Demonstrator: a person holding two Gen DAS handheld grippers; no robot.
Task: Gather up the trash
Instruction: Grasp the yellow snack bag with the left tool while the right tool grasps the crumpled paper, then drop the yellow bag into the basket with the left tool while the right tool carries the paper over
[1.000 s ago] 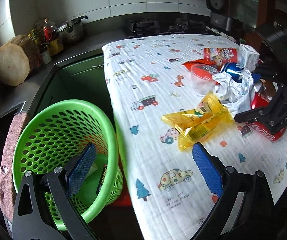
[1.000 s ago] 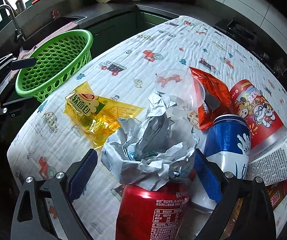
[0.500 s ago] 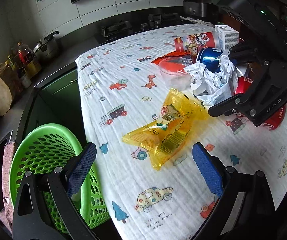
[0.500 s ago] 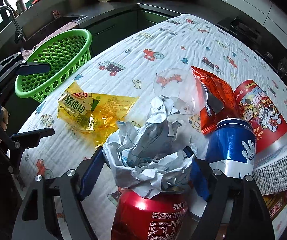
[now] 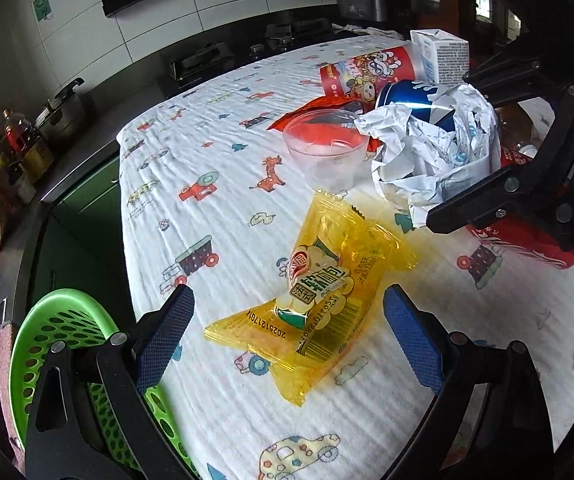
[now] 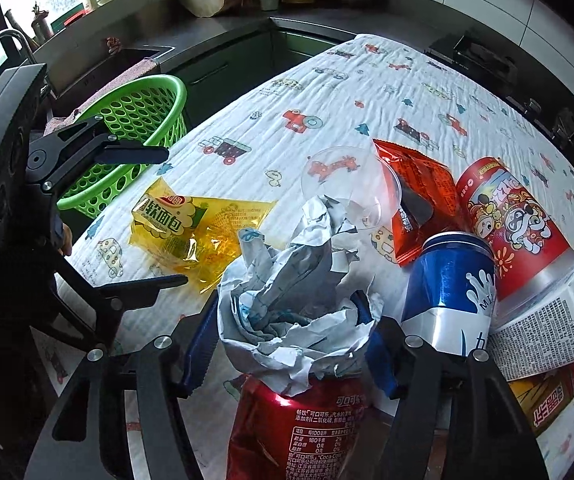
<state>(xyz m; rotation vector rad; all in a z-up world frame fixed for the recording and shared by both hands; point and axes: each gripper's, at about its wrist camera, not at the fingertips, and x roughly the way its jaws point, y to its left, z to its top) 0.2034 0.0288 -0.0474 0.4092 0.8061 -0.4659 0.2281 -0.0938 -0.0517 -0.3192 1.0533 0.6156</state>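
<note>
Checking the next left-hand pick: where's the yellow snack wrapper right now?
The yellow snack wrapper lies flat on the tablecloth between the open left gripper pads, just ahead of them, near the crumpled paper.

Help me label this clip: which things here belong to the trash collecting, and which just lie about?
Job: crumpled paper, yellow wrapper, red can, blue can, clear cup, green basket.
Lying about: pot, bottles, tablecloth.
</note>
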